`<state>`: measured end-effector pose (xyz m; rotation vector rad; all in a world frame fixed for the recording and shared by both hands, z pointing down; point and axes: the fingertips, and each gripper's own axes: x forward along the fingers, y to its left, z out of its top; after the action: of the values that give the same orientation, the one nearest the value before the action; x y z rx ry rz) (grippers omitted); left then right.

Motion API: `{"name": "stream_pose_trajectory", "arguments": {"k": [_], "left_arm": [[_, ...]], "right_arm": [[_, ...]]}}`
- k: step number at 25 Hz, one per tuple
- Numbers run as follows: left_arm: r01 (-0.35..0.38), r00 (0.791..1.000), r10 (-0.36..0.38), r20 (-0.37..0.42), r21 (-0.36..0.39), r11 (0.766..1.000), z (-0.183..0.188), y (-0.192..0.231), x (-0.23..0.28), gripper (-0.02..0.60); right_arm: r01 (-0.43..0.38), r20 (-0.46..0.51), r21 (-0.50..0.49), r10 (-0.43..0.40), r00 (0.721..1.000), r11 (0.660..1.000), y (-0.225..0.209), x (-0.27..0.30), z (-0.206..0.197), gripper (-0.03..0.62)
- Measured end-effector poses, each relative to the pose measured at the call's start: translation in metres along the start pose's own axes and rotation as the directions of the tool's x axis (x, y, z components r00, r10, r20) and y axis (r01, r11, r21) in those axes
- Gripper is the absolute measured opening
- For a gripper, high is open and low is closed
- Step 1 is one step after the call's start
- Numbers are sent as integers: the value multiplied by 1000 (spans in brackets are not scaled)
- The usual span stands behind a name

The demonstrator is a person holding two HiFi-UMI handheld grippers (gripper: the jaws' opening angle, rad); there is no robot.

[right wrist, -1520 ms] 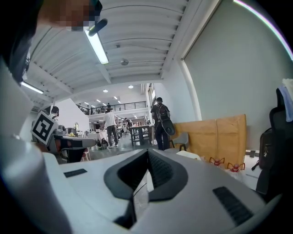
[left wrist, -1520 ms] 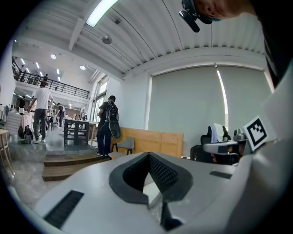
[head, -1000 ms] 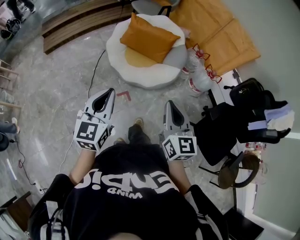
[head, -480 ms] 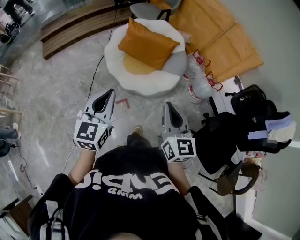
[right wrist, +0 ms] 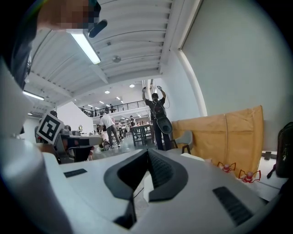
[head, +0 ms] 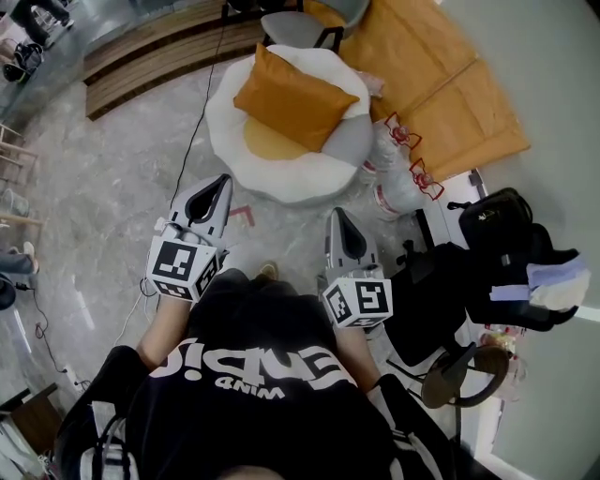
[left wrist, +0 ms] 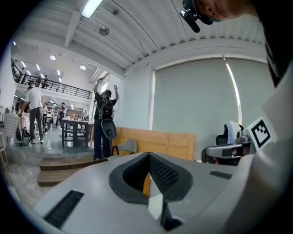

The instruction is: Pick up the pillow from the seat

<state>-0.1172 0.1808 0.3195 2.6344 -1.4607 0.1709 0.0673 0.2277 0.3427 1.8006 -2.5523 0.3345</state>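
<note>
The pillow [head: 295,97] covers much of the seat [head: 281,183], so we cannot see the seat's far rim or most of its orange middle. A grey chair [head: 298,26] is cut off by the head view's top edge. The left hand-held gripper [head: 221,180] and the right hand-held gripper [head: 339,216] each hide the hand that holds them. In the left gripper view we see the seat only as an orange sliver [left wrist: 146,183] below the closed tips, too narrow to tell pillow from cushion. The people [right wrist: 110,125] far behind are too small to make out.
</note>
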Motion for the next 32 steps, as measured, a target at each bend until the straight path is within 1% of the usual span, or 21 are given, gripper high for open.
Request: {"name": "stream_pose_trajectory", "arguments": {"k": [6, 10, 21, 27, 32], "left_arm": [[-46, 999, 46, -1, -19, 999, -1, 15, 8, 9], [-53, 999, 53, -2, -22, 998, -1, 23, 17, 9], [-18, 1000, 18, -7, -20, 1000, 6, 48, 69, 9], [-4, 1000, 3, -15, -34, 999, 10, 81, 111, 9], [31, 999, -31, -13, -39, 999, 18, 111, 155, 9]], "right_arm": [[-40, -19, -1, 40, 999, 999, -2, 21, -2, 21], [-50, -25, 0, 50, 998, 999, -5, 34, -2, 21], [-24, -32, 3, 25, 999, 1000, -25, 83, 2, 21], [-10, -40, 1, 10, 999, 1000, -31, 130, 8, 21], [18, -38, 1, -18, 999, 1000, -42, 179, 17, 21]]}}
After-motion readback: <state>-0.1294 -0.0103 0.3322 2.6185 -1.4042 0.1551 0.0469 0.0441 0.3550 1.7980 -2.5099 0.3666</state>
